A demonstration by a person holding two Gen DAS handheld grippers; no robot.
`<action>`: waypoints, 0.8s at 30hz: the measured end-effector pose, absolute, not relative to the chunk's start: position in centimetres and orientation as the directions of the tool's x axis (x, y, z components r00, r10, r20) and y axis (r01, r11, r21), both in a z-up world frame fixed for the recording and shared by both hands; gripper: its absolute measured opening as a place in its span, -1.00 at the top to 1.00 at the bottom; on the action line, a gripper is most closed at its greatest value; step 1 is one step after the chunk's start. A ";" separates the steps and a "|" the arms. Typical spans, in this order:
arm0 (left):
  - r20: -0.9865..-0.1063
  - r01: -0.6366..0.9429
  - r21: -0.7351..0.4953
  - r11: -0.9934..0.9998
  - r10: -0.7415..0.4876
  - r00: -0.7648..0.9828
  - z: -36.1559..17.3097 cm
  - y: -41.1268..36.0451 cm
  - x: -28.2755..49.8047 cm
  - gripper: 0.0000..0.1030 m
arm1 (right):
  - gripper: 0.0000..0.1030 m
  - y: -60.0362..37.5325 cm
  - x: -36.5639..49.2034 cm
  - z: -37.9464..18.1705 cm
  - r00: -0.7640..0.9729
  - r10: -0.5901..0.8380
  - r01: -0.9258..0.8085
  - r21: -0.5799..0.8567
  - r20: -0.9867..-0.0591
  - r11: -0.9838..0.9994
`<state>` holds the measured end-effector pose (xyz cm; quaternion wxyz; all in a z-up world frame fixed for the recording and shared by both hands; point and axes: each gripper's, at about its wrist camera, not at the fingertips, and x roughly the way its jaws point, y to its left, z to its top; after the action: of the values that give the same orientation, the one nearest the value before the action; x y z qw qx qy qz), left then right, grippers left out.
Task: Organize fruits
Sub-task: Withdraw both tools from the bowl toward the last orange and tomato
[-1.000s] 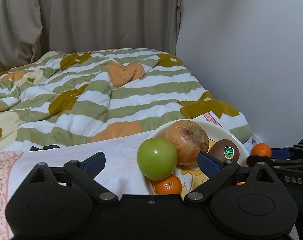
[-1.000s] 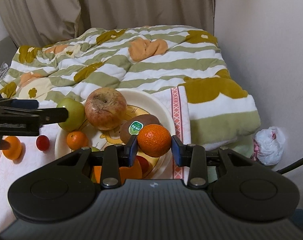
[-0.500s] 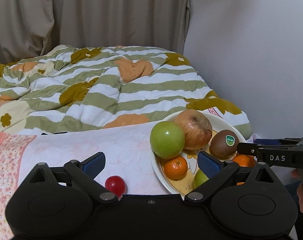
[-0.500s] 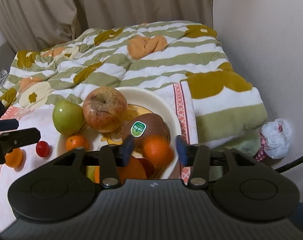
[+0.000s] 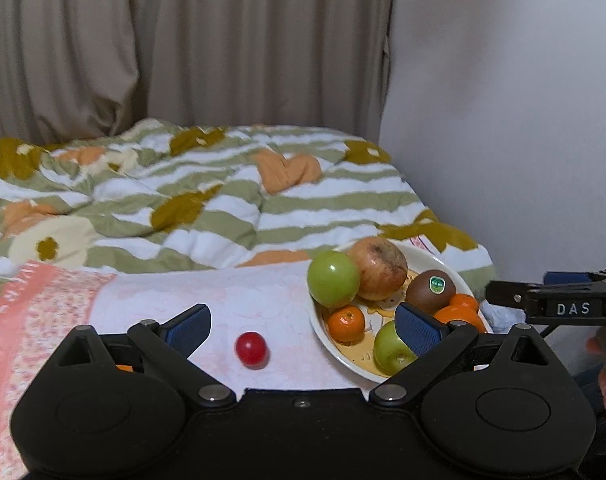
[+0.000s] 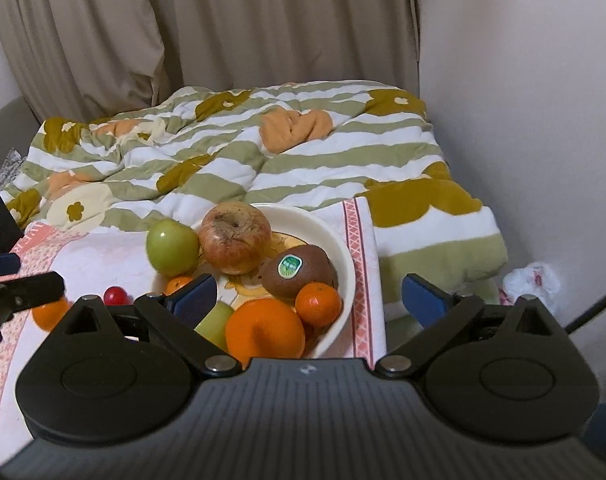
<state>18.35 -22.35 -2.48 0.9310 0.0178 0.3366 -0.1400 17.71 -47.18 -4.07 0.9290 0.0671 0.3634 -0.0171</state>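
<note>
A white plate (image 6: 345, 248) holds a green apple (image 6: 171, 247), a reddish apple (image 6: 235, 237), a kiwi (image 6: 299, 270), a small mandarin (image 6: 318, 304), a large orange (image 6: 265, 332) and more fruit. My right gripper (image 6: 309, 296) is open and empty, just above the plate's near side. My left gripper (image 5: 303, 322) is open and empty, left of the plate (image 5: 435, 258). A red cherry tomato (image 5: 251, 349) lies on the cloth between its fingers. An orange mandarin (image 6: 49, 314) lies on the cloth, left of the tomato (image 6: 115, 295).
The fruits rest on a pink and white cloth (image 5: 151, 292) over a bed with a striped floral quilt (image 5: 207, 200). A wall (image 6: 523, 80) stands at the right, curtains (image 5: 183, 40) behind. A white plastic bag (image 6: 533, 280) lies by the wall.
My right gripper opened, left the small mandarin on the plate beside the kiwi, and pulled back. My left gripper drew back and left, bringing the tomato into view.
</note>
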 end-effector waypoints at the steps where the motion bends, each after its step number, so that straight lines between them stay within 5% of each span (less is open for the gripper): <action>1: -0.623 0.263 -0.058 0.963 -0.241 0.745 -2.0 -22.1 17.7 -0.95 | -1.00 -47.0 17.0 -3.6 0.738 0.017 0.078 0.110 -0.674 0.991; 15: -0.546 0.093 0.011 0.996 -0.072 0.835 1.9 -16.5 7.9 -1.00 | -1.00 -43.8 9.9 1.6 0.791 0.086 -0.007 0.132 -0.606 0.991; 24: -0.580 0.023 0.044 0.999 0.007 0.814 0.8 -11.4 7.6 -1.00 | -1.00 -39.7 9.3 1.6 0.786 0.095 -0.047 0.095 -0.611 0.994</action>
<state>7.64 -11.36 0.82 0.9521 0.0247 0.3047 -0.0044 9.32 -39.69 1.58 0.9442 0.0374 0.3252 0.0376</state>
